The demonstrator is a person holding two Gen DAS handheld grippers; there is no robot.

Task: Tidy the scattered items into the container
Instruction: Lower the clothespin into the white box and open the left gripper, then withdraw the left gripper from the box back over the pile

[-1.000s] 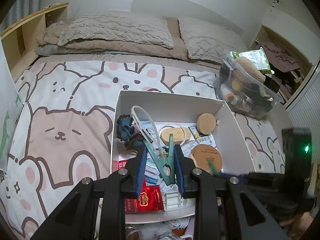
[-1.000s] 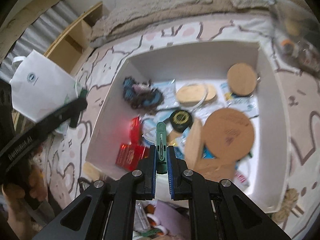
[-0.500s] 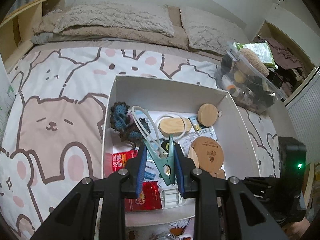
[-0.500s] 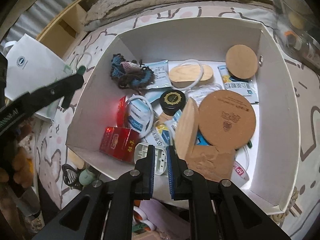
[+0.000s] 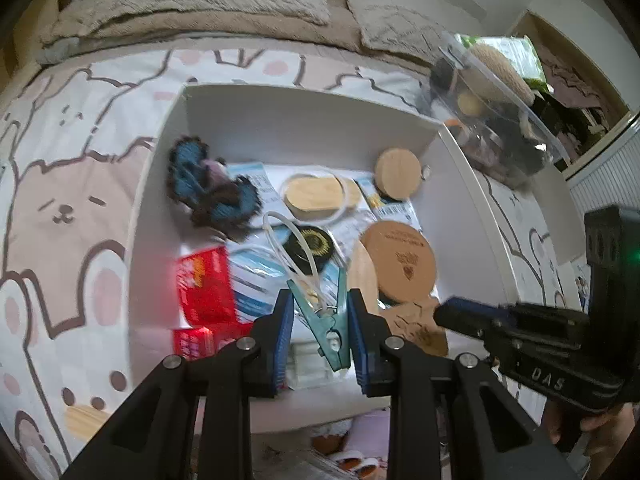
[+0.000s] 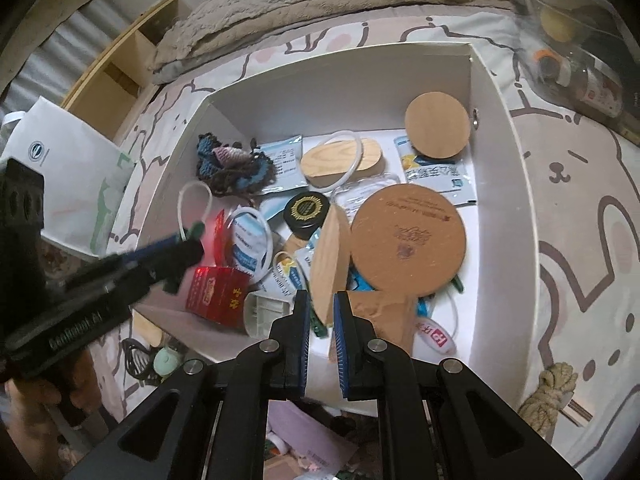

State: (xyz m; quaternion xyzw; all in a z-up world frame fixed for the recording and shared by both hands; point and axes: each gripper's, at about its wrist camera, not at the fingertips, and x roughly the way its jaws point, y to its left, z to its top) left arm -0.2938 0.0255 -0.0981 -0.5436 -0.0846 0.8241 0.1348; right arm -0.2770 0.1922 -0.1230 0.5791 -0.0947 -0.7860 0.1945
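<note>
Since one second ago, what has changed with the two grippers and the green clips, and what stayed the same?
The right gripper let go of its green clip; its jaws now stand slightly apart with nothing gripped. The left gripper has moved forward over the white box, lower and closer to the contents. Unchanged: it is still clamped on the green clip with the clear loop. The large cork disc and the red packet stay inside.

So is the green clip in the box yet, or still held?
Still held: the green clip sits pinched between the left gripper's pads, above the box.
</note>
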